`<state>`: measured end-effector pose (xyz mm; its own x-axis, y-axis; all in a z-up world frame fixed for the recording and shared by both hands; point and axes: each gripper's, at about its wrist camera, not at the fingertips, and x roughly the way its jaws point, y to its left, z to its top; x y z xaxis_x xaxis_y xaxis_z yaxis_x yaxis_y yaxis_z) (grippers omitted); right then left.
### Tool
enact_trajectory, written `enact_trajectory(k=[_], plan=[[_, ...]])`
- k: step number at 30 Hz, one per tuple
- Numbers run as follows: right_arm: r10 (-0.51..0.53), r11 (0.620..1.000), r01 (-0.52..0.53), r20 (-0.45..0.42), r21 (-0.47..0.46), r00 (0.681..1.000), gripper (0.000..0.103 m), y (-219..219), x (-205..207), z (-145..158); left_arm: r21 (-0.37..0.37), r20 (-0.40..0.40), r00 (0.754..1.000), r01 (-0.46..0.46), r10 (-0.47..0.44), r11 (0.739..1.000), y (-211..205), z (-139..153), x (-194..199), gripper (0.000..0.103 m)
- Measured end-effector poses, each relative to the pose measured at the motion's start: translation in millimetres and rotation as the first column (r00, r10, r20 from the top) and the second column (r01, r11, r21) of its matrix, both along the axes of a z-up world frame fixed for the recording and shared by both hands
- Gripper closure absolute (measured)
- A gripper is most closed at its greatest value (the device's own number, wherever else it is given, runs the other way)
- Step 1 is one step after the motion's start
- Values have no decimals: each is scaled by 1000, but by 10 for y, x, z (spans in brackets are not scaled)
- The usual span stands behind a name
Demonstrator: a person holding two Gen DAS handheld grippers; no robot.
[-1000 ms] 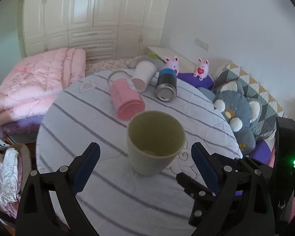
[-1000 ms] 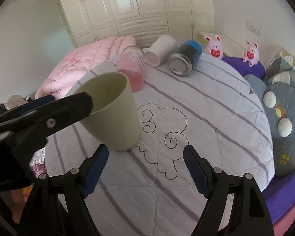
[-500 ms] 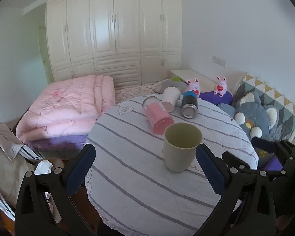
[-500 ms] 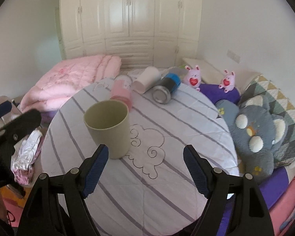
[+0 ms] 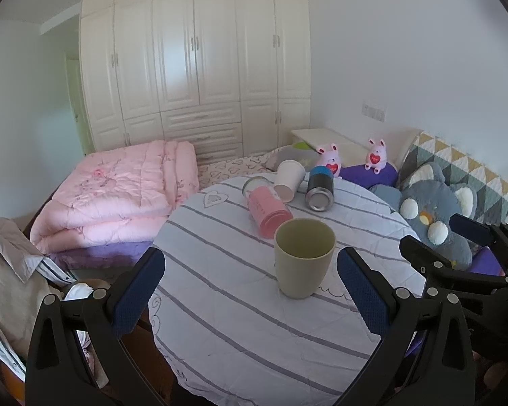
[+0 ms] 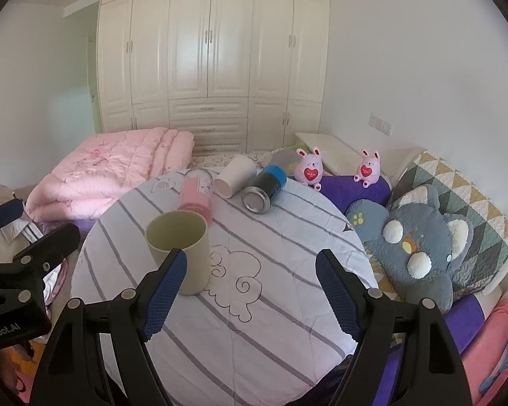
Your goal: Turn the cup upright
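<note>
While one beige cup [image 5: 304,257] stands upright, three containers [image 5: 267,207] lying (fingers [image 5: 139,291] wide, both grippers)

Left black plastic two-finger gripper [image 5: 250,289] – triangular cut-out arms, silver round screws, blue dimpled pads [image 5: 137,292]. Right black plastic two-finger gripper [image 6: 252,292] matches it; white lettering, partly cut off, marks one black housing.

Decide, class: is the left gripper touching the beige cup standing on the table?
Apart. In the left wrist view the left gripper has its jaws wide open, and striped tablecloth shows between each blue pad and the beige cup.
</note>
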<state>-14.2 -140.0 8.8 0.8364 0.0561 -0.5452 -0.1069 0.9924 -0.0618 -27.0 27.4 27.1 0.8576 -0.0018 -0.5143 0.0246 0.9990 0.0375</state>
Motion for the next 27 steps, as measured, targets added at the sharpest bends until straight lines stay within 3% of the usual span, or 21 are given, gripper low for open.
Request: enact_trajectory(k=[27], plan=[[-4, 1000, 4, -40, 1, 999, 23, 14, 87, -113, -13, -50, 999, 11, -12, 1000, -44, -114, 153, 0]])
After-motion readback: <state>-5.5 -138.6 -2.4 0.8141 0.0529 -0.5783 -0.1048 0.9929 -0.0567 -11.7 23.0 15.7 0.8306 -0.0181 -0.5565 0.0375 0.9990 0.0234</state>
